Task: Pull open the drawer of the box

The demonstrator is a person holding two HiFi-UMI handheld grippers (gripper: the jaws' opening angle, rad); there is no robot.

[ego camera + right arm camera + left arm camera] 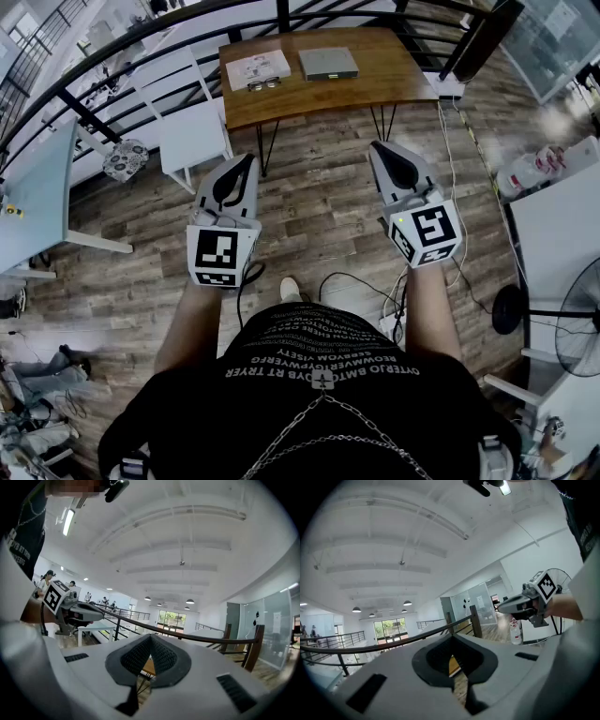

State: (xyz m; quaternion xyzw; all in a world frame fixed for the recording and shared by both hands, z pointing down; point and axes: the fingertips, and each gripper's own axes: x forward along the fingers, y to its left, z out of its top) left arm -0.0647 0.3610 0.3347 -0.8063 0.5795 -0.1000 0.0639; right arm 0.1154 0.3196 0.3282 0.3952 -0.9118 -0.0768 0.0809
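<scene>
Black-shirted person (319, 403) holds left gripper (249, 160) and right gripper (378, 147) clenched shut and empty over plank floor (319, 220), grey box (328, 63) on far wooden table (398, 73).

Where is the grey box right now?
In the head view, the grey box lies on the wooden table straight ahead, just right of a white flat item.
</scene>
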